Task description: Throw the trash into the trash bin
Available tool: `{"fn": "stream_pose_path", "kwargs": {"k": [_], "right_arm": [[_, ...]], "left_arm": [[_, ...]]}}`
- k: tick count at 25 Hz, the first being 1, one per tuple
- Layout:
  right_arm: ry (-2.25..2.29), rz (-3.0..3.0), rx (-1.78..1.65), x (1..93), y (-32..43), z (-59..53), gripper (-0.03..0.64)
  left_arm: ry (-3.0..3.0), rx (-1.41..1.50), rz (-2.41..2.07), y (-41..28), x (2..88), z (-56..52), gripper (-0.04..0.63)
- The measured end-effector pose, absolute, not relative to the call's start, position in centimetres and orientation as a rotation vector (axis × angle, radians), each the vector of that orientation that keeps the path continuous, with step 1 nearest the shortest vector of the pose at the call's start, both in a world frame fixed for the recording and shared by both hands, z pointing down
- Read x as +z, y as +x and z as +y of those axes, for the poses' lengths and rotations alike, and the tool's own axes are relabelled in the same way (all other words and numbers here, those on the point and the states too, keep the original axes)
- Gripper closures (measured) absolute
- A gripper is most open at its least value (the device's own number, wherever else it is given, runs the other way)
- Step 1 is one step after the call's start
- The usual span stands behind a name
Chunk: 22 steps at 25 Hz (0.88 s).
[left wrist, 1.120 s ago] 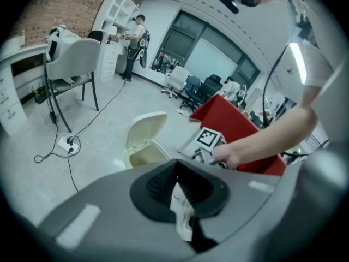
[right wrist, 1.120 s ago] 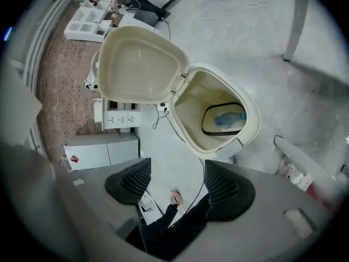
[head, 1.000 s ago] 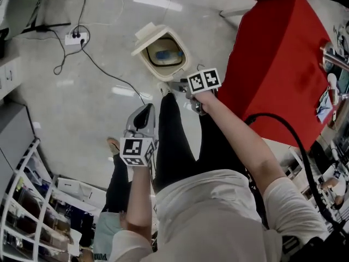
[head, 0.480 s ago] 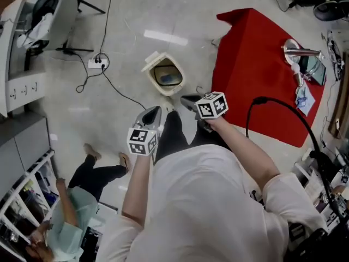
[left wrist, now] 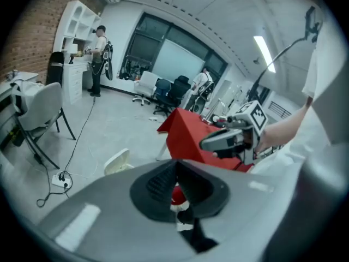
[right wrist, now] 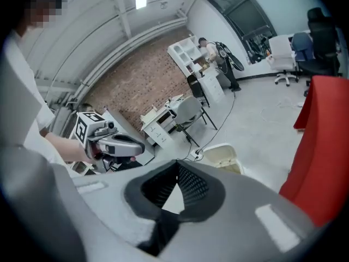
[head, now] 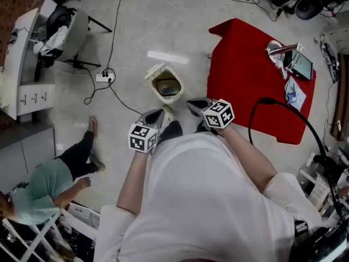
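The cream trash bin (head: 166, 84) stands on the floor with its lid flipped back; its inside looks dark. It shows again as a pale lid (left wrist: 117, 160) in the left gripper view and as an open tub (right wrist: 223, 156) in the right gripper view. My left gripper (head: 158, 113) and right gripper (head: 192, 103) hang side by side at chest height, well above the bin. The left gripper (left wrist: 175, 168) has its pads meeting with nothing held. The right gripper (right wrist: 177, 167) has just been closing and is shut on nothing.
A red-covered table (head: 251, 86) stands right of the bin, with a metal object (head: 281, 51) and a tablet (head: 302, 64) on it. A power strip (head: 104, 76) with cables lies left of the bin. A chair (head: 65, 31) and a seated person (head: 43, 192) are at the left.
The person has straightened up, so the floor and bin look smaller. Both grippers have risen from beside the bin's rim to chest height, the right one most.
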State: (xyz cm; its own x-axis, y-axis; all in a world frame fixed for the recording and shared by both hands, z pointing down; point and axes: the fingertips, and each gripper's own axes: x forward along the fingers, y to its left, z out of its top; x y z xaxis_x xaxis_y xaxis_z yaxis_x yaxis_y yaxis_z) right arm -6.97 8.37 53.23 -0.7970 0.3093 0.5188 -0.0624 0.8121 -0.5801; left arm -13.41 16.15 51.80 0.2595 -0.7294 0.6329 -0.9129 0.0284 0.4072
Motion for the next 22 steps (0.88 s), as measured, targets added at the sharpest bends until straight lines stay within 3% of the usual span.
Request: {"fn": "stream_pose_path", "kwargs": {"k": [22], "right_arm": [[-0.068, -2.458, 0.733, 50.5, -3.7, 7.4, 0.615]], "left_arm": [[1.875, 0.273, -1.429, -11.3, 49.2, 14.5, 0.589]]}}
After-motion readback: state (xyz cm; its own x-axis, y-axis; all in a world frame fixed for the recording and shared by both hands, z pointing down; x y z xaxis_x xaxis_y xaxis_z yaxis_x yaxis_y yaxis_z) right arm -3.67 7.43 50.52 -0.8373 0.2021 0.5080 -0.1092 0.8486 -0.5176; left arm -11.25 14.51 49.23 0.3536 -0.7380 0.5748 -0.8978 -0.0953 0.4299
